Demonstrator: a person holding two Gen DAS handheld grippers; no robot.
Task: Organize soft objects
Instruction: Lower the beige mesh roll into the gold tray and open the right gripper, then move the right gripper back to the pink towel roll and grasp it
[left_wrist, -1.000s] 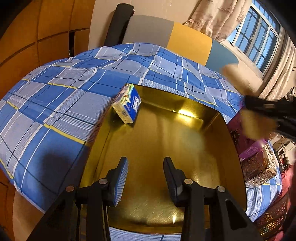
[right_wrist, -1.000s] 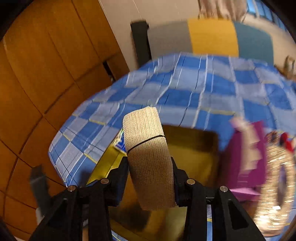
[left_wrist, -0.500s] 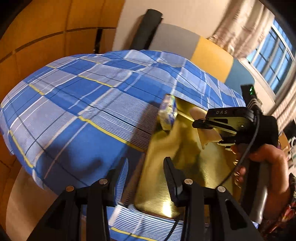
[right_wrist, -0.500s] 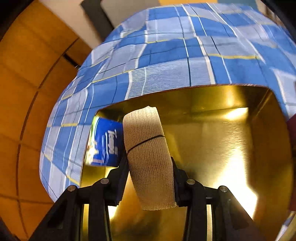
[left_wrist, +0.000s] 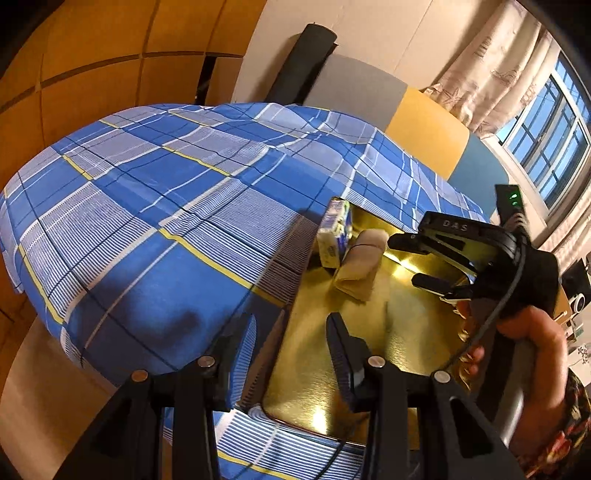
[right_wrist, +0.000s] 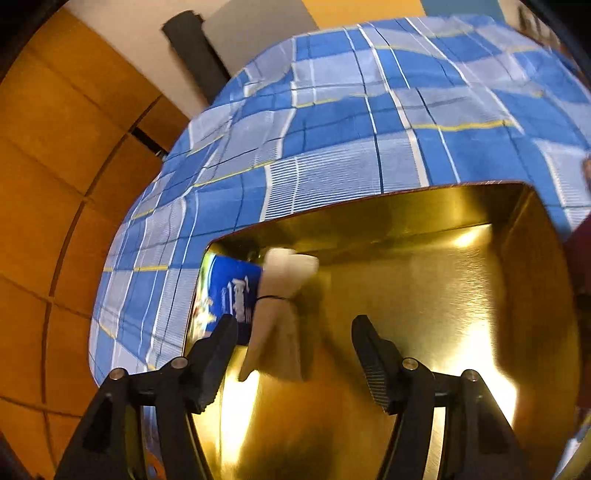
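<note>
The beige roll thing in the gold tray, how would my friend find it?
Look for the shiny gold tray on the blue checked bedcover. In its corner the beige bandage roll lies beside a blue-and-white tissue pack. It's the plain soft roll with a thin black band around it.

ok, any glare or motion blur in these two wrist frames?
Left wrist: sharp, with small glare streaks on the gold tray; strong fisheye bending of the plaid sheet. Right wrist: the bandage roll is smeared by motion, and bright hotspots wash out the tray floor.
</note>
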